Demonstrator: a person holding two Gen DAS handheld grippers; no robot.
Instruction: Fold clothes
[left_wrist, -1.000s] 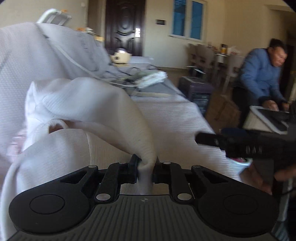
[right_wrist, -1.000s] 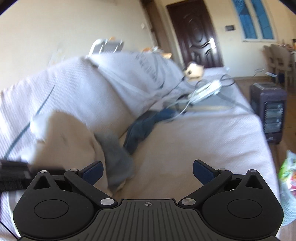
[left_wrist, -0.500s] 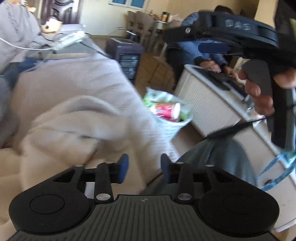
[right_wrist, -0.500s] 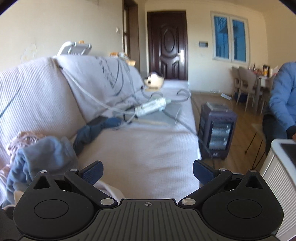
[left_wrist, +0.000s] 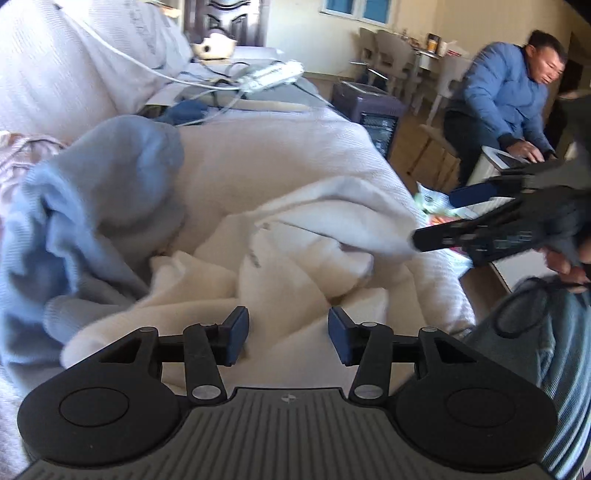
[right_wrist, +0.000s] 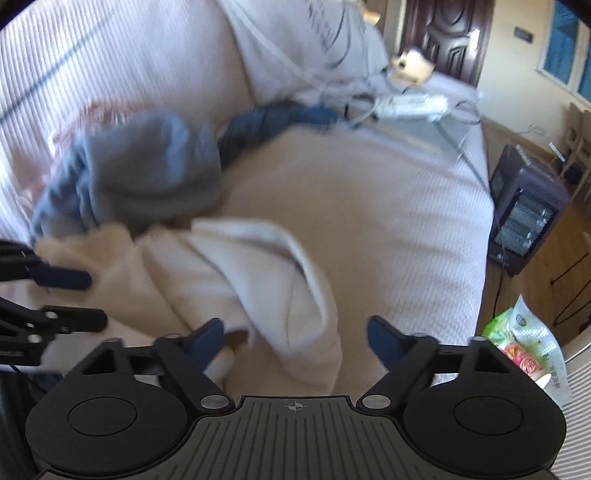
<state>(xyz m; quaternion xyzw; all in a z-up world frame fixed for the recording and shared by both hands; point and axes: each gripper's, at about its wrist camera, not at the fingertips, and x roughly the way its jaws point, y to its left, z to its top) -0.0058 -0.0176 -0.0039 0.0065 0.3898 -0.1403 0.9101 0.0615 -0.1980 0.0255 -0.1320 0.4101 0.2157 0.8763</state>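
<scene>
A crumpled cream-white garment (left_wrist: 295, 254) (right_wrist: 236, 273) lies on the sofa seat. A light blue-grey garment (left_wrist: 92, 206) (right_wrist: 140, 173) is heaped beside it against the backrest. My left gripper (left_wrist: 288, 332) is open and empty, just above the near folds of the white garment; it also shows in the right wrist view (right_wrist: 66, 295). My right gripper (right_wrist: 295, 338) is open over the white garment's near edge, with cloth between its jaws; it also shows in the left wrist view (left_wrist: 443, 218), at the garment's right tip.
The sofa (right_wrist: 369, 206) has a white ribbed cover. A dark blue cloth (right_wrist: 273, 118), a power strip (right_wrist: 410, 105) and cables lie farther along it. A space heater (right_wrist: 524, 210) and a basket of packets (right_wrist: 524, 350) stand on the floor. A man in blue (left_wrist: 506, 96) works nearby.
My left gripper let go of the white garment and opened. The garment dropped onto the seat. Both grippers swung away, then came back down over it. The right stayed open.
</scene>
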